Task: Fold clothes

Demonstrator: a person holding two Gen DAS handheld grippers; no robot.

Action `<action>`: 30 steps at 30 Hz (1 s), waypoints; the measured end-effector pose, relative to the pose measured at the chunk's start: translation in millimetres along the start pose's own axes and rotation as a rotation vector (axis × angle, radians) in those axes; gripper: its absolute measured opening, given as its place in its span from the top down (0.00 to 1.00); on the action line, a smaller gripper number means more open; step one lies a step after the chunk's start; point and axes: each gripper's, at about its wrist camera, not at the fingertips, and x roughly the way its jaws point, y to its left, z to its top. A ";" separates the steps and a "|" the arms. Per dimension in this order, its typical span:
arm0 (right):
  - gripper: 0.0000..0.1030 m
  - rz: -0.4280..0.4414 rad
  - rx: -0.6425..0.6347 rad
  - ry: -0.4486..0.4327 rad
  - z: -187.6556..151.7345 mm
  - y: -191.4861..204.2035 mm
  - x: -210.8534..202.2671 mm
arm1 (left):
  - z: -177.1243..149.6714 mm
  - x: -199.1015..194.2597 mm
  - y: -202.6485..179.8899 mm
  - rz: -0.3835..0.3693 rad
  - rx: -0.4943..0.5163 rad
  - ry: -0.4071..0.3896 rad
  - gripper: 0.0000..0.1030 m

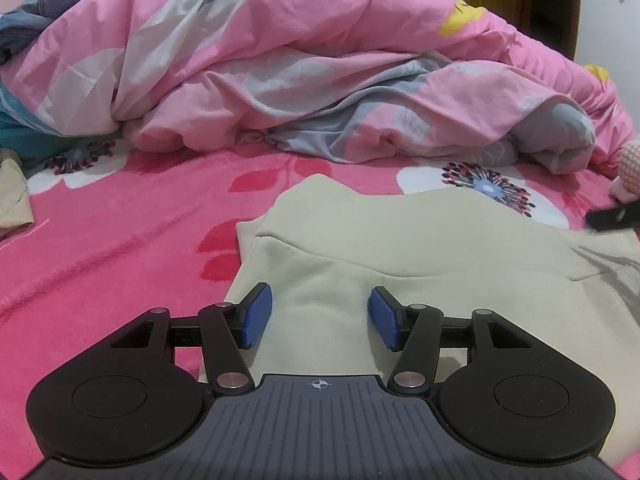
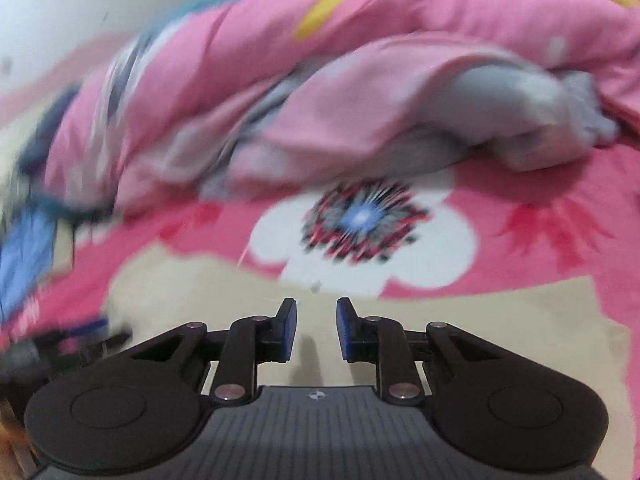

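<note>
- Pink flowered bed sheet [image 1: 120, 256] fills the background, with one rumpled pink-and-grey quilt [image 1: 304, 80] heaped beyond the garment.
- One cream garment [image 1: 400, 248] lies mostly flat on the bed sheet, on the near side of the quilt; a folded edge or hem runs across it just ahead of my left gripper [image 1: 321, 317].
- Left gripper: jaws apart, hovering over the cream garment, nothing between the blue pads; I can't tell whether the tips touch the cloth.
- Right gripper [image 2: 317, 328]: jaws close together but with a clear gap, nothing clamped; the view is motion-blurred. It sits over the same cream garment, near the edge that faces the quilt.
- A dark gripper tip [image 1: 612, 216] pokes in at the garment's right edge in the left view, probably my right one.
- Step in hand, my read: picking grab points for the next fold.
- To do it well: pinch one layer edge at each side at matching spots, lift together, keep the cloth taut, lay it square on the remaining panel, and steer clear of the quilt.
- Count: two grippers, one cream garment, one quilt, one bed sheet. Extra clothes left of the quilt: bluish denim-like pile [image 1: 48, 4], teal piece [image 1: 16, 120], beige scrap [image 1: 12, 192]; the exact number is unclear.
</note>
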 end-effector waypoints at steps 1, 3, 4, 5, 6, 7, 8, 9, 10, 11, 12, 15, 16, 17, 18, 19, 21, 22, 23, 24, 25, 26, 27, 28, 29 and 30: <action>0.79 -0.015 -0.016 0.041 1.5 1.4 14.1 | -0.4 -0.1 -0.1 0.001 0.001 -0.002 0.46; 0.79 -0.176 -0.074 0.042 8.9 -5.1 35.8 | -0.9 0.0 0.5 0.001 0.001 -0.005 0.46; 0.79 -0.314 -0.095 0.028 13.6 -12.8 43.3 | -1.0 0.2 0.8 0.001 0.001 -0.005 0.45; 0.77 -0.498 -0.100 0.010 19.0 -24.4 49.0 | -1.1 0.2 1.0 0.001 0.000 -0.005 0.45; 0.77 -0.605 -0.069 -0.009 23.3 -38.1 48.9 | -1.1 0.1 1.2 0.001 -0.001 -0.005 0.45; 0.78 -0.582 0.024 -0.040 25.6 -53.9 36.6 | -0.7 0.1 1.7 -0.001 -0.003 -0.003 0.45; 0.79 -0.530 0.088 -0.081 25.0 -61.4 20.0 | -0.3 0.0 2.2 -0.003 -0.006 -0.001 0.45; 0.79 -0.497 0.094 -0.114 22.2 -59.6 5.9 | 0.1 0.0 2.7 -0.005 -0.009 0.001 0.45; 0.78 -0.460 0.083 -0.137 17.7 -54.1 -5.2 | 0.7 0.3 3.2 -0.006 -0.015 0.004 0.45; 0.78 -0.416 0.052 -0.147 11.1 -44.3 -12.7 | 1.0 0.6 3.1 -0.006 -0.018 0.006 0.45; 0.77 -0.372 0.020 -0.156 4.4 -34.6 -20.1 | 1.2 0.7 2.9 -0.005 -0.020 0.006 0.45; 0.78 -0.183 0.053 -0.112 -21.7 -30.1 -33.5 | 0.3 0.4 2.9 -0.003 -0.012 0.002 0.45; 0.78 -0.185 0.072 -0.096 -31.0 -38.1 -34.3 | 0.2 0.5 3.5 -0.005 -0.014 0.001 0.45; 0.78 -0.229 0.095 -0.085 -41.1 -51.2 -34.5 | 0.3 0.5 4.1 -0.007 -0.015 0.001 0.45; 0.79 -0.292 0.125 -0.088 -50.0 -69.0 -36.8 | 0.3 0.5 4.5 -0.008 -0.015 0.000 0.45; 0.83 -0.355 0.185 -0.098 -58.9 -91.7 -45.0 | 0.1 0.4 4.9 -0.009 -0.014 -0.001 0.45; 0.84 -0.398 0.356 -0.138 -70.4 -130.1 -74.9 | -0.3 0.4 5.6 -0.011 -0.012 -0.003 0.45; 0.84 -0.415 0.403 -0.159 -73.3 -140.4 -89.6 | -0.2 0.6 5.7 -0.011 -0.012 -0.002 0.45; 0.84 -0.435 0.389 -0.179 -74.0 -138.7 -103.1 | 0.5 1.1 5.6 -0.010 -0.014 0.000 0.45; 0.83 -0.446 0.357 -0.202 -74.4 -131.4 -116.8 | 1.0 1.5 5.3 -0.009 -0.016 0.001 0.44; 0.83 -0.428 0.329 -0.221 -76.2 -122.3 -127.9 | 1.2 1.7 4.5 -0.006 -0.015 0.001 0.44; 0.83 -0.375 0.306 -0.232 -79.7 -110.9 -135.8 | 1.2 1.9 3.7 -0.003 -0.013 0.001 0.44; 0.83 -0.317 0.278 -0.240 -83.9 -97.7 -142.2 | 0.8 1.7 3.0 -0.001 -0.008 -0.001 0.44; 0.83 -0.270 0.247 -0.237 -89.6 -85.2 -144.4 | 0.4 1.6 2.6 0.001 -0.005 -0.002 0.44; 0.83 -0.242 0.218 -0.230 -95.8 -75.9 -143.8 | 0.3 1.6 2.9 0.000 -0.006 -0.003 0.44; 0.83 -0.234 0.194 -0.212 -102.5 -69.0 -140.0 | 0.4 1.6 3.4 -0.001 -0.007 -0.003 0.44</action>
